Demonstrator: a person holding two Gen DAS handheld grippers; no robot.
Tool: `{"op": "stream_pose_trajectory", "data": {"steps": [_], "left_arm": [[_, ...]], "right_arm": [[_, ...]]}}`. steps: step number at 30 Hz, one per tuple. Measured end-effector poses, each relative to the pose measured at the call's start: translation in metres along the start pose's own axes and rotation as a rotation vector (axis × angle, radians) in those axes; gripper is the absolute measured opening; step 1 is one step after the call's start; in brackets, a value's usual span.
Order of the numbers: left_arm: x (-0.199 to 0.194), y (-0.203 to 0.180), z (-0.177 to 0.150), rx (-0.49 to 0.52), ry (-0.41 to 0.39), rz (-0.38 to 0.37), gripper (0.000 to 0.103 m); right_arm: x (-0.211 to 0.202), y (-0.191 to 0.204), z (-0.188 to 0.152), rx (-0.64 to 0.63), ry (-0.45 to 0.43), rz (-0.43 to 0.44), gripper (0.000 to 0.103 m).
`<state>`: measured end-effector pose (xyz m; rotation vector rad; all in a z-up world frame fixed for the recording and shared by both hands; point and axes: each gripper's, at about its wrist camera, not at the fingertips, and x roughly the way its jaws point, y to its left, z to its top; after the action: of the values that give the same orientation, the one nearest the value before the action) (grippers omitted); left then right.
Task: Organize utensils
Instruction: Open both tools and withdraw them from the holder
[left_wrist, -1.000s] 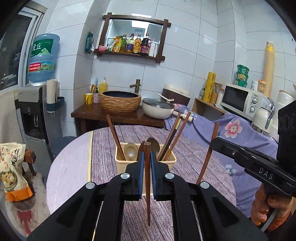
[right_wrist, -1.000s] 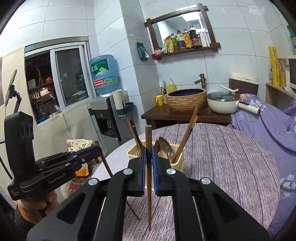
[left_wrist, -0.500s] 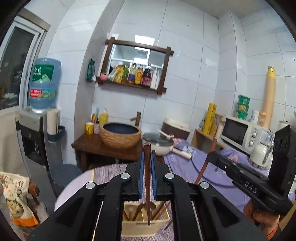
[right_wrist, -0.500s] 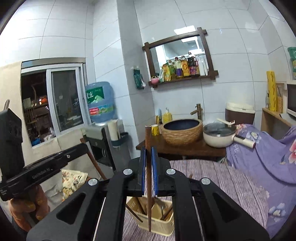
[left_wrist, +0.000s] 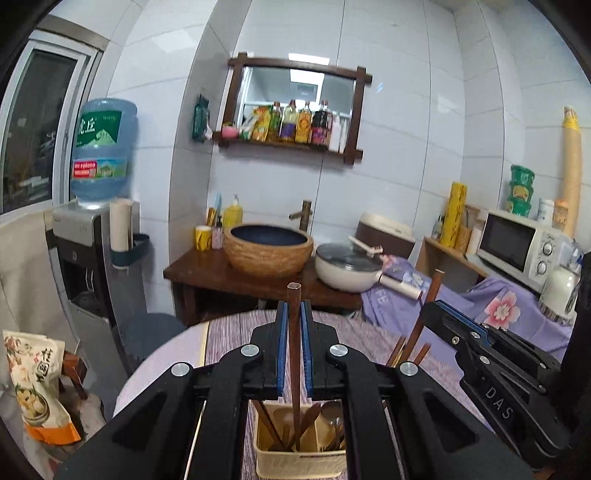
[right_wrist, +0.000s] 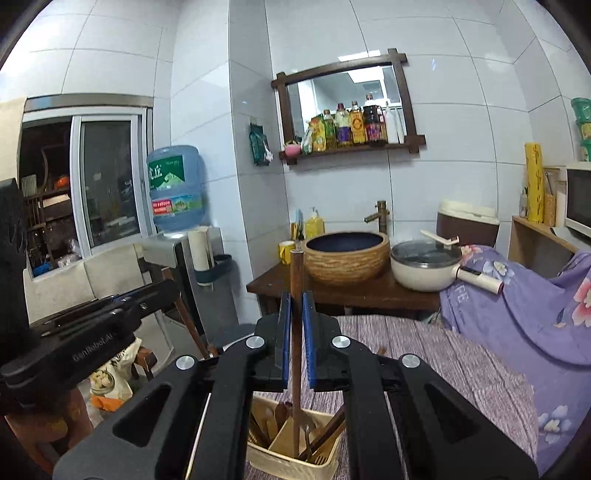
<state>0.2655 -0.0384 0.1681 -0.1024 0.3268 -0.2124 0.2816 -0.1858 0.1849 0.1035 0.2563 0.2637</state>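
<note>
Dark wooden chopstick stands upright, pinched between the blue pads of the left tool, and its lower end hangs just above the cream utensil holder. The right tool pinches a second chopstick in the same upright way above this holder, which stands on the table with a striped purple cloth. Inside the holder are wooden spoons and other chopsticks. Behind the holder, beyond the table, a woven basin sits beside a white pot.
</note>
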Motion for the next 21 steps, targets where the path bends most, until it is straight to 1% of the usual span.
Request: {"op": "stream_pose_trajectory", "data": {"steps": [5,9,13,16,19,21], "left_arm": [[0.019,0.005,-0.027,-0.002,0.063,0.006,0.007],[0.032,0.009,-0.045,0.000,0.107,0.008,0.007],[0.040,0.009,-0.056,0.008,0.131,0.014,0.007],[0.040,0.008,-0.057,0.030,0.114,0.025,0.007],[0.039,0.006,-0.056,0.037,0.114,0.009,0.007],[0.036,0.006,-0.055,0.032,0.104,-0.006,0.008]], "right_arm": [[0.015,-0.001,-0.032,0.001,0.047,-0.012,0.007],[0.023,-0.004,-0.048,0.014,0.077,-0.017,0.007],[0.027,-0.004,-0.058,0.006,0.089,-0.025,0.007],[0.028,-0.003,-0.062,0.001,0.091,-0.031,0.007],[0.029,-0.002,-0.063,-0.007,0.087,-0.031,0.008],[0.028,-0.003,-0.063,-0.011,0.065,-0.035,0.009]]}}
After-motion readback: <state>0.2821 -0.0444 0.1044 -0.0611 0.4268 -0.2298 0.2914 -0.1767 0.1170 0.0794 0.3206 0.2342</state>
